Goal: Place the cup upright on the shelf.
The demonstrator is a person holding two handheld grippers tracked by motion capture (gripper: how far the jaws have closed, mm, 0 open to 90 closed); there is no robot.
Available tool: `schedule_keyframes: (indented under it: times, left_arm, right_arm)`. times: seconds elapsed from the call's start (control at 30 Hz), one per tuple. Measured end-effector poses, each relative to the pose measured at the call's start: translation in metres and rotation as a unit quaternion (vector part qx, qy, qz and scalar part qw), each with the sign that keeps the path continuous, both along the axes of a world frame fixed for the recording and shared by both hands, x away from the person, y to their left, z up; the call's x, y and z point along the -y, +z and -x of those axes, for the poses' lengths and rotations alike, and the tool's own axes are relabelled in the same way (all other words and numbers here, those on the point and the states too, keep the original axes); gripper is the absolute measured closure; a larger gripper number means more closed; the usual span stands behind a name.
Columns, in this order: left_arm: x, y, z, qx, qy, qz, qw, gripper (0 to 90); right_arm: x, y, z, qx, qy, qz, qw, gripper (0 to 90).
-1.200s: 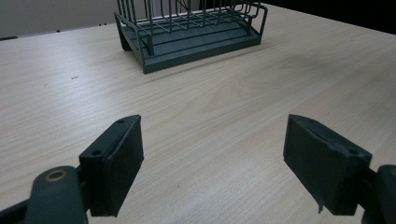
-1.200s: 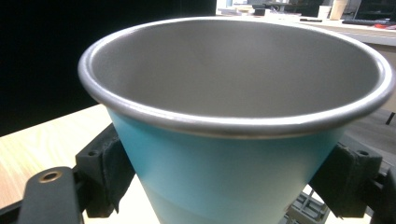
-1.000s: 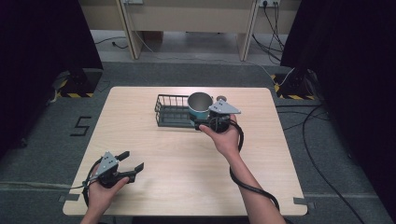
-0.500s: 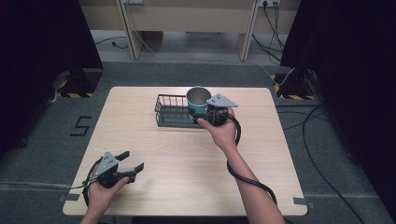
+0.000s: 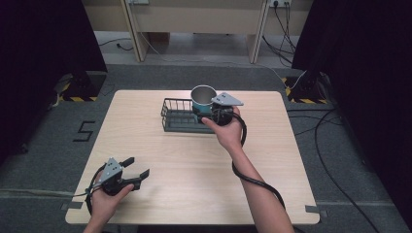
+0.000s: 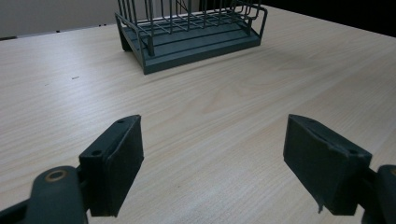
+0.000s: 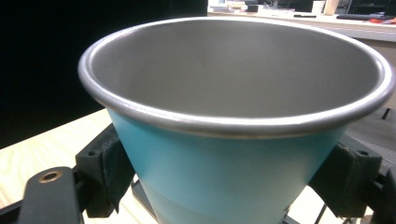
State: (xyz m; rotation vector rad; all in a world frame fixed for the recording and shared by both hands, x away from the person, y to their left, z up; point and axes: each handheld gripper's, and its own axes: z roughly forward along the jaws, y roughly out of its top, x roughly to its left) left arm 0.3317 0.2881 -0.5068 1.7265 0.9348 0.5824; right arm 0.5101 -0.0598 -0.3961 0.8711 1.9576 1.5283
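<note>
High view shows the right hand-held gripper (image 5: 212,112) holding a teal metal cup (image 5: 203,99) upright at the right end of the wire rack (image 5: 176,116), likely so the cup can be set into it or lifted out; which, I cannot tell. Its jaws press the cup's sides below the rim. The left hand-held gripper (image 5: 137,168) rests low at the bench's (image 5: 194,165) near left corner, jaws wide and holding nothing, well apart from the rack.
</note>
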Motion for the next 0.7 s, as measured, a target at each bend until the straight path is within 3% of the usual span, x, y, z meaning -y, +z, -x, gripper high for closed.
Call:
schedule_keyframes:
  times: [0.7]
  left_arm:
    - [-0.001,0.001,0.001,0.002,0.000,0.002,1.0000,19.6]
  right_arm:
    - [-0.007,0.000,-0.021,-0.012,-0.015,-0.009,0.9998,18.3]
